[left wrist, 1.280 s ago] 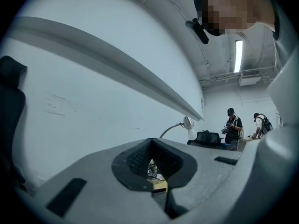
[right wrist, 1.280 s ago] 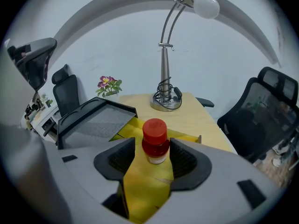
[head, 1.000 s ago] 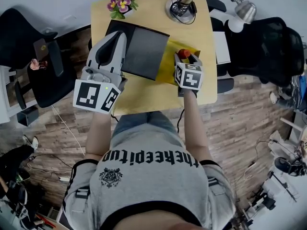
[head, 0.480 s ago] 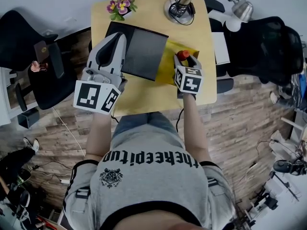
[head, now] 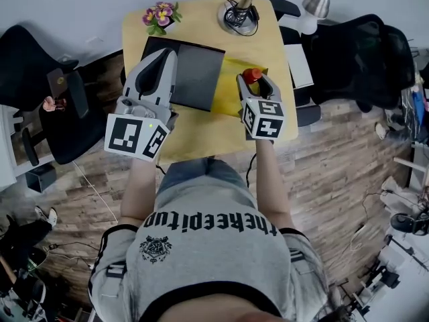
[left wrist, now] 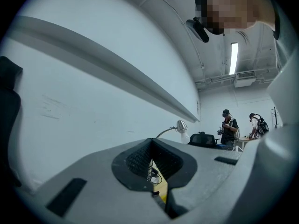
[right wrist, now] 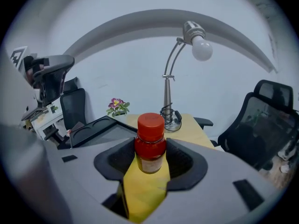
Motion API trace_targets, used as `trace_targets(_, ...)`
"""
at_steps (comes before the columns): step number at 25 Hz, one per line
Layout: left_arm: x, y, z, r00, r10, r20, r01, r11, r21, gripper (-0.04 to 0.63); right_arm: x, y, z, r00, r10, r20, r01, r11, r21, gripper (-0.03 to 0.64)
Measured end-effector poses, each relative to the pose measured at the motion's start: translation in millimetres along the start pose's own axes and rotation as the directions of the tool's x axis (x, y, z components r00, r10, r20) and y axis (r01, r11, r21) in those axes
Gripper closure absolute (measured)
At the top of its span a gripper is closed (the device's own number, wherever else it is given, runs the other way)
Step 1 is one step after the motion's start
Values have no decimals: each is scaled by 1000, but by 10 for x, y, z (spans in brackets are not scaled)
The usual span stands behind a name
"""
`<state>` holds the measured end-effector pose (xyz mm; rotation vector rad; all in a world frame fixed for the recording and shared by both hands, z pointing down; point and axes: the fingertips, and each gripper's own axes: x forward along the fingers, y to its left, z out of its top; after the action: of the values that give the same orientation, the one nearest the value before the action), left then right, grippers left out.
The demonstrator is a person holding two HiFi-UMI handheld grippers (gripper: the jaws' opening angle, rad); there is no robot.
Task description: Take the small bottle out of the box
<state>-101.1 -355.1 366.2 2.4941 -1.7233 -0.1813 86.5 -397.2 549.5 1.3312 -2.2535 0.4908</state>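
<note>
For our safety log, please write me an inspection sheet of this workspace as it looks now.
Surface: wooden table, near edge bare.
Job's things: small bottle, red cap, upright, over the yellow box.
Clutter: black tray, flower pot, desk lamp.
Grippers: right gripper jaws shut on the small bottle; left gripper jaws shut, nothing held, by the black tray's left edge.
Cables: coil at the lamp base; thin cable on the floor.
Surroundings: black office chairs on both sides, wooden floor.

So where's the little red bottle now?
The bottle is gripped by the right tool, over the yellow box, right of the black tray.
</note>
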Motion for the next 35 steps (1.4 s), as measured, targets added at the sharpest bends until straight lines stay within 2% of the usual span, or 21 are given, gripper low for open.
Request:
trace_targets(5,-62,-145,88,1000,-26,16,26,1000,10,592,-274,47,196,998,-18,61,20,999,-36,408)
trace_targets(14,-161,-439,280,996,-77,51,76,997,29,592,-821,49,510,986,-37,160,37,999,1,408)
trace_targets(25,-299,-787,497,986,-141,91,136,989,59,592,-1440,109,819,959,-65,275,73,997,-20,410)
trace_targets(35,-407,-1069,664,974,-191,124,182,980,82,592,-1995,154,1054,923,-83,375,97,995,-20,410)
